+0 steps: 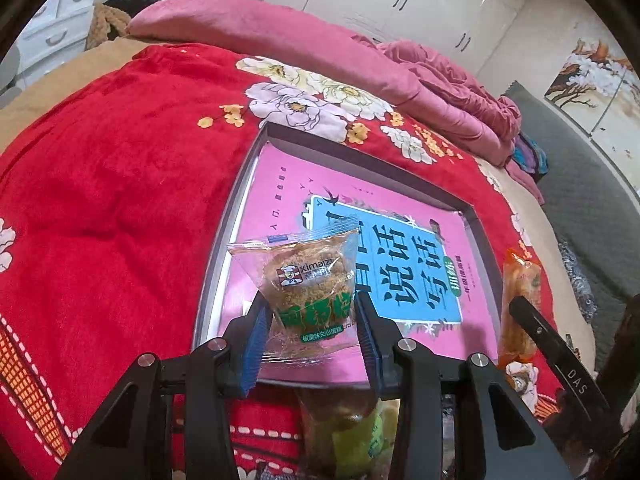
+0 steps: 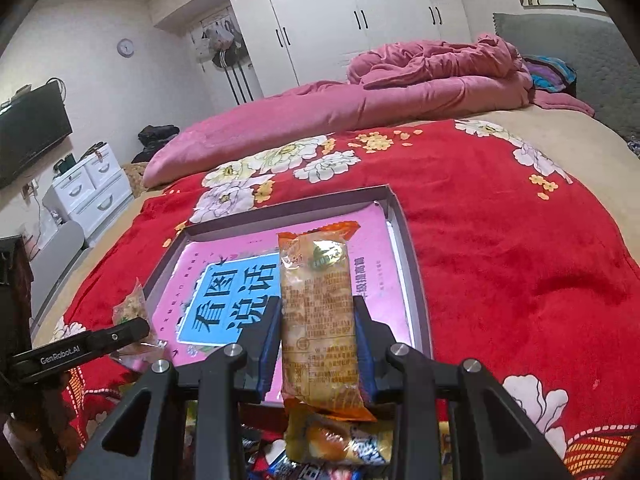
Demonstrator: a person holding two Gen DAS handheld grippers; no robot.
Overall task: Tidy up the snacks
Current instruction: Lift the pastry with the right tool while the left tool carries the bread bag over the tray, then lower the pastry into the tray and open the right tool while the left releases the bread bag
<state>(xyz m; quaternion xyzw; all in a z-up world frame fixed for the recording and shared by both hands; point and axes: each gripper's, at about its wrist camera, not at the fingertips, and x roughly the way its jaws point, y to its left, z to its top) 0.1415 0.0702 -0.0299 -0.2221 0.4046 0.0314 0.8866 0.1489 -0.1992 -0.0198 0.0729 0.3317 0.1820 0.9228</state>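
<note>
My left gripper point(image 1: 314, 312) is shut on a clear-wrapped floss cake snack point(image 1: 308, 280) with a green label, held above the near end of a shallow grey box point(image 1: 240, 200). A pink and blue book point(image 1: 380, 256) lies flat inside that box. My right gripper point(image 2: 318, 320) is shut on a long orange snack packet point(image 2: 318, 320), upright between its blue pads, over the box point(image 2: 412, 256) and the book point(image 2: 236, 296). In the left wrist view the orange packet point(image 1: 520, 300) and the right gripper's black finger show at the right edge. The floss cake point(image 2: 134, 304) shows at left in the right wrist view.
The box rests on a red flowered blanket point(image 1: 120, 200) on a bed, with a pink quilt point(image 2: 360, 104) heaped behind it. Several loose snack packets point(image 2: 340, 440) lie below the grippers at the near edge. White wardrobes point(image 2: 340, 20), a drawer unit point(image 2: 92, 188) and a television point(image 2: 28, 132) stand beyond.
</note>
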